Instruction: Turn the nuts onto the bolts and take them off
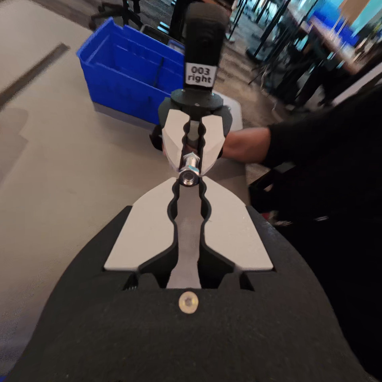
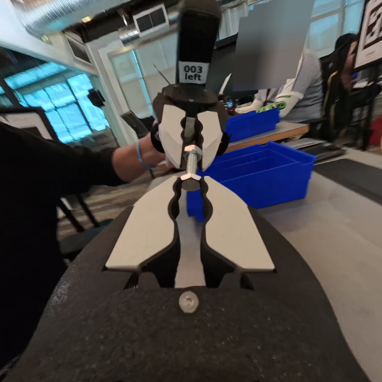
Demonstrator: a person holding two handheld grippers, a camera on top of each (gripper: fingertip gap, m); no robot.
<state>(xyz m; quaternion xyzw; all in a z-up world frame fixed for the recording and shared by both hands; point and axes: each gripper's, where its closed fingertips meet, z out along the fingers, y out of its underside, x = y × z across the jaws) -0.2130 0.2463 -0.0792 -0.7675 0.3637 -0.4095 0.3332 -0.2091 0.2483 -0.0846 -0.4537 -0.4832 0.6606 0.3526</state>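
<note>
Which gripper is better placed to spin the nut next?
Probably left: the left gripper is shut on the nut, while the right gripper clamps the bolt by its head, steadying it.

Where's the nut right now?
The nut is pinched at the left gripper fingertips, threaded on the bolt whose head the right gripper holds, above the table before the blue bin.

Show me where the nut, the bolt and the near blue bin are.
nut (image 2: 192, 149), right wrist view, hex side
bolt (image 2: 191, 163), right wrist view, threaded shaft
near blue bin (image 2: 260, 186), right wrist view, front wall
</note>
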